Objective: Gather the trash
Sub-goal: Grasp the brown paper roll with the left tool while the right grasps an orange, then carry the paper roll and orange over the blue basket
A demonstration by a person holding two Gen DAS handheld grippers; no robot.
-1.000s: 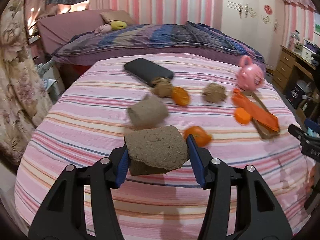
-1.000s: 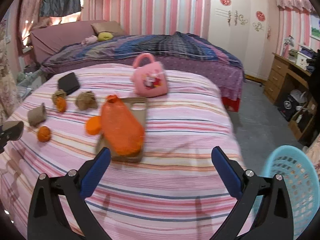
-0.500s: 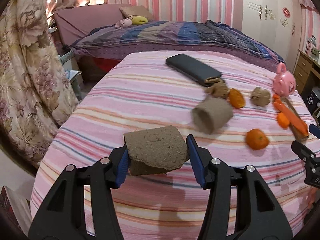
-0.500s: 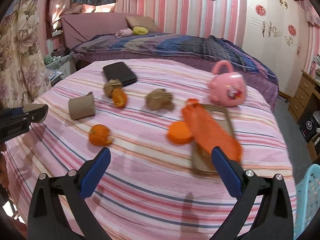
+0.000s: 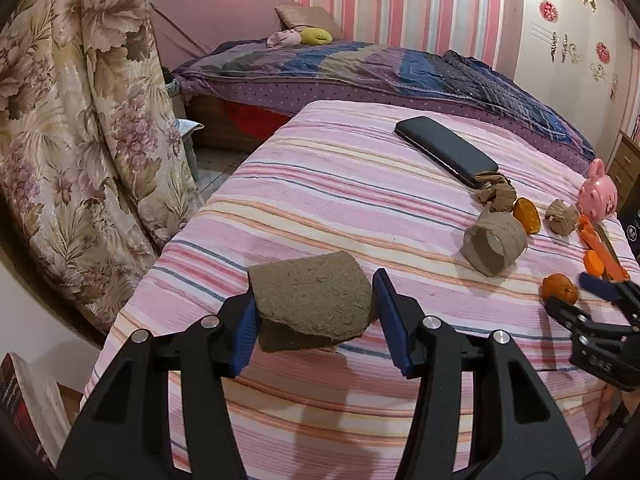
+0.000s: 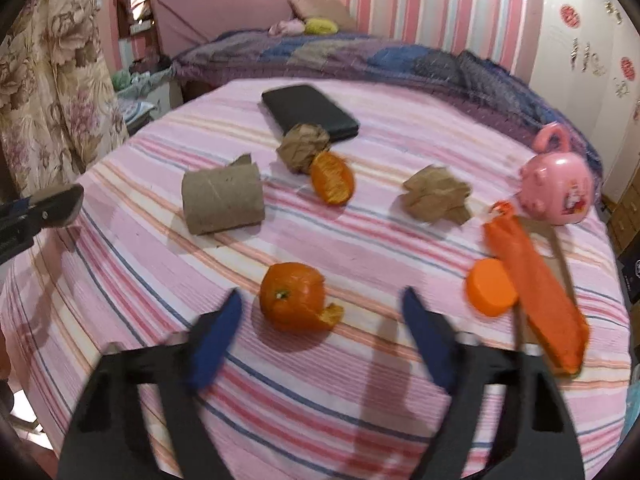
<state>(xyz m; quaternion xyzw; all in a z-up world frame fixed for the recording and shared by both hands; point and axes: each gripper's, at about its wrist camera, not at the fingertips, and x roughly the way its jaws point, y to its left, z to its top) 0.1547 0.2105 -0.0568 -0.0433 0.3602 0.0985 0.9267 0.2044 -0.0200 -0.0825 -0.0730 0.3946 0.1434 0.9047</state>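
Observation:
My left gripper [image 5: 314,304] is shut on a flattened brown cardboard roll [image 5: 308,296], held above the striped bed [image 5: 328,184]. In the right wrist view my right gripper [image 6: 320,298] hovers low over the bed. Its jaws are closing, with a hollow orange peel [image 6: 292,296] between the blue fingertips and untouched by the pads. Beyond it lie a cardboard tube [image 6: 222,202], two crumpled brown paper balls [image 6: 304,146] [image 6: 436,196] and another orange peel piece [image 6: 332,184]. An orange wrapper [image 6: 532,288] and an orange cap [image 6: 490,294] lie at the right.
A black phone [image 6: 308,114] and a pink toy purse [image 6: 558,188] sit further back on the bed. A floral curtain [image 5: 80,140] hangs at the left. A second bed with a dark quilt [image 5: 360,64] stands behind. A dresser is at the far right.
My right gripper has swung left across the bed to the orange peel, and its jaws have narrowed. My left gripper has shifted left, still holding the cardboard.

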